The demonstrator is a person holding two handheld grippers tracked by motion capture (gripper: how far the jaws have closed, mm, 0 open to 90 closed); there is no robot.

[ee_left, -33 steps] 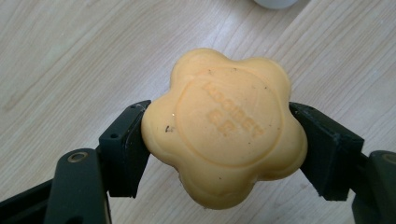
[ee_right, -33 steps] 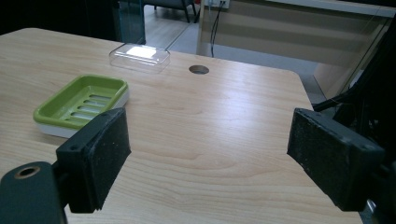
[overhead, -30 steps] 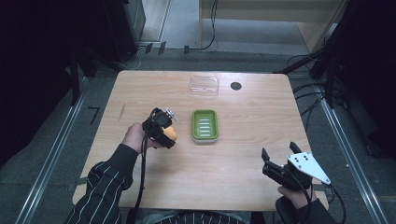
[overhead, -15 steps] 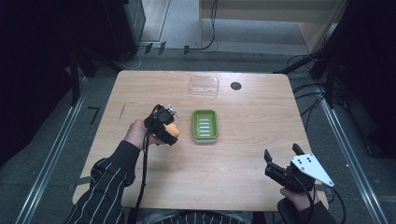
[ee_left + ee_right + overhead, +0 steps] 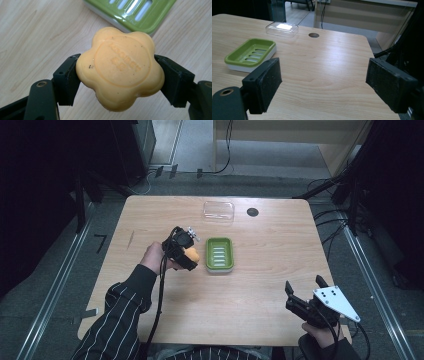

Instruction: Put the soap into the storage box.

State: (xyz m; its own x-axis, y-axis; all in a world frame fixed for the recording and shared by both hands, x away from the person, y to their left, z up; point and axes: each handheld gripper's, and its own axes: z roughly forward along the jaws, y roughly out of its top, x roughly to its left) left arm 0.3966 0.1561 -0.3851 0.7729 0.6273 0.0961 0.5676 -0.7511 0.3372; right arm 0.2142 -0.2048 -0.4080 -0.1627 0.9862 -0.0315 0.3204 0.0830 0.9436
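I have the soap (image 5: 120,68) pinched in my left claw (image 5: 186,254), one jaw on each side of its flower-shaped edge, so the stamped face looks up at the left gripper view and the flat underside stays free to go down first. That grip across the narrow lobes seems the sensible one: the bar is probably slick, and squeezing the rim keeps the pads off the broad faces. I hold it above the bench (image 5: 270,285), just left of the green dish (image 5: 220,254), whose near corner sits at the top of the left gripper view. The soap is beside the dish, not over it (a short carry to the right would, I judge, bring it above the slotted tray).

The dish sits open near the middle of the bench, its clear lid (image 5: 218,210) parked well apart at the far edge, next to the cable hole (image 5: 252,212). I take that as room left for the soap to go in before any lid is fetched.

My right claw (image 5: 305,300) hangs at the near right corner with its jaws spread wide and nothing between them; the right gripper view looks across bare wood toward the dish and lid. It is kept clear of the left arm's path, I think, ready for the lid.
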